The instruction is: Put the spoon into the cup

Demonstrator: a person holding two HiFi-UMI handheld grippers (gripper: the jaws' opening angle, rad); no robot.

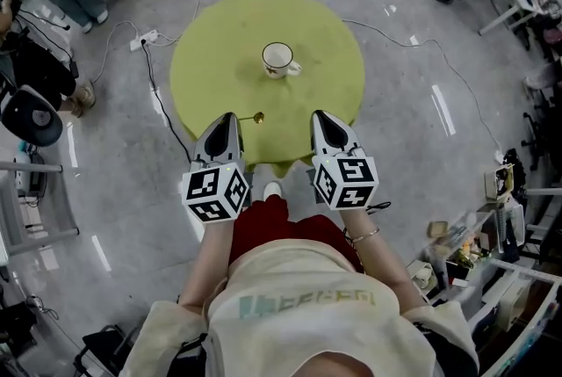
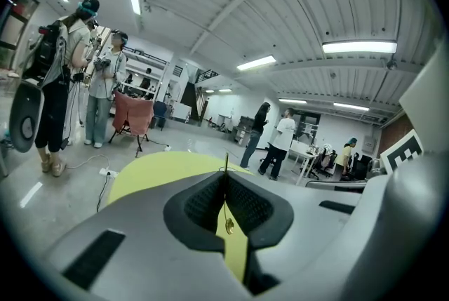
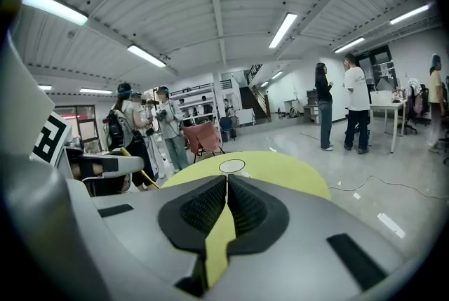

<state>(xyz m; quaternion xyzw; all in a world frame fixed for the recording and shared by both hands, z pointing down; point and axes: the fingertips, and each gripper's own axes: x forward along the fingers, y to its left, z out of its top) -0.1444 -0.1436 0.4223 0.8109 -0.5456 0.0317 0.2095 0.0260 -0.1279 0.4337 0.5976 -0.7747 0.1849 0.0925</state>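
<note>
The spoon (image 1: 250, 118) lay flat on the round yellow-green table (image 1: 211, 59), near its front edge, and the left hand-held gripper (image 1: 226, 122) had its tip just beside the handle end, jaws pressed together and gripping nothing. The right hand-held gripper (image 1: 321, 122) hovered level with it on the other side, well apart from the spoon, jaws closed too and empty. Further back, mid-table, stood the white cup (image 1: 279, 60), upright, handle to the right, its inside showing plain white. The left gripper view caught a glint of the gold spoon (image 2: 229, 224) through the slit under its closed pads, but no cup. The right gripper view showed the cup's rim (image 3: 232, 166) just over its jaws, and no spoon.
</note>
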